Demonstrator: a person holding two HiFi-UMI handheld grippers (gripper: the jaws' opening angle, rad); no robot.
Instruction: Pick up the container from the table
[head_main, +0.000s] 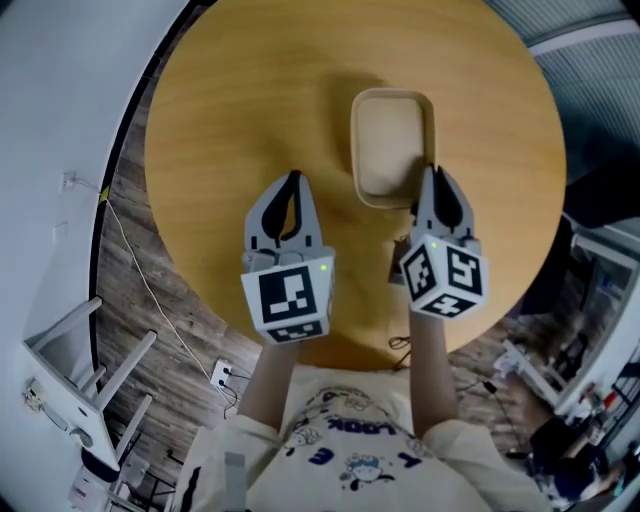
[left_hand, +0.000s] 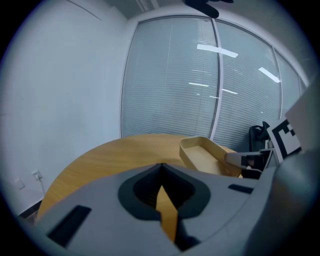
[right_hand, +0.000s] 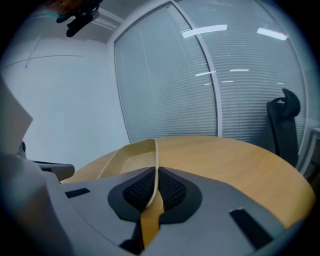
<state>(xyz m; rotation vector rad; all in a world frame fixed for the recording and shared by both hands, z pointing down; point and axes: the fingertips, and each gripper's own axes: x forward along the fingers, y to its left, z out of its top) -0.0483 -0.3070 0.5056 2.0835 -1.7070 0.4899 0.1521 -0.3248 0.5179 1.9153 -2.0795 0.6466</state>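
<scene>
Evidently right gripper (right_hand: 155, 171) clamps thin side wall of shallow beige container (head_main: 390, 140) just ahead of it, edge grip suited to lifting it off round desk (head_main: 240, 110). Left gripper (left_hand: 161, 168) has jaws together on nothing, container off to its right, apart, likely idle.

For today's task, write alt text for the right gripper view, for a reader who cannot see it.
The right gripper has its grey jaws closed on the thin side wall of a shallow beige rectangular container on a round light wooden table. Behind are a glass wall with blinds and a black office chair.
</scene>
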